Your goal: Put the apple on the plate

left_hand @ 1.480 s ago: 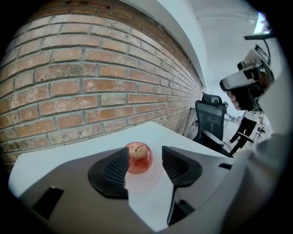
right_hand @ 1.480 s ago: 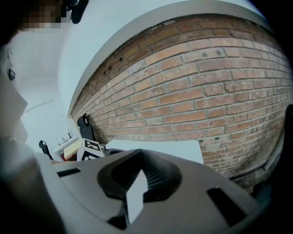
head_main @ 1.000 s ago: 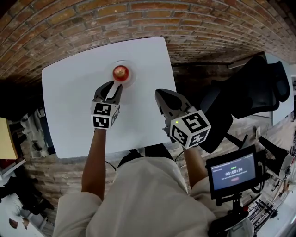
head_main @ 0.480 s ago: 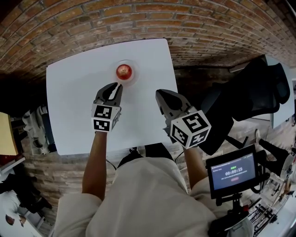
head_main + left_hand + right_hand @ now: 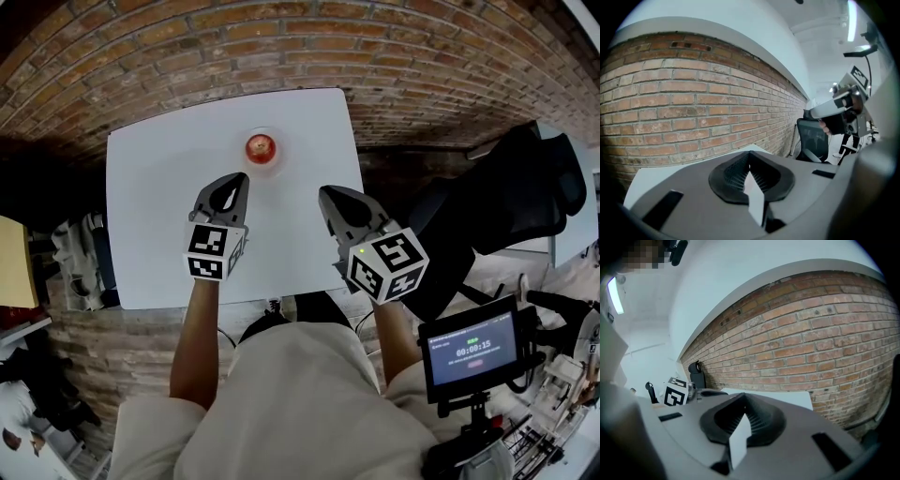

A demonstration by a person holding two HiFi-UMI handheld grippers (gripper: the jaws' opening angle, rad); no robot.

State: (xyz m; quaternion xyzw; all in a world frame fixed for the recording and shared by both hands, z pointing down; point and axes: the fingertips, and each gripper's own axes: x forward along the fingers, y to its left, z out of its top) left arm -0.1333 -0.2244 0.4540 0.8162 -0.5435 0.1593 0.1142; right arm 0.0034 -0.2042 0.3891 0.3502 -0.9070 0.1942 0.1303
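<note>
Apple [image 5: 260,147] sits on the plate [image 5: 275,160] at upper centre, so you look done; your left gripper [image 5: 236,180] and right gripper [image 5: 330,195] are both closed and empty.

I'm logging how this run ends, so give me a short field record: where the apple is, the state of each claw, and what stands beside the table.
apple: red, sitting on the plate
plate: small, pale, towards the table's far edge
table: white
left claw: shut, nothing in it, short of the plate, not touching the apple
right claw: shut, nothing in it, over the table's right part
beside table: black chair on the right
task status: apple looks placed
</note>
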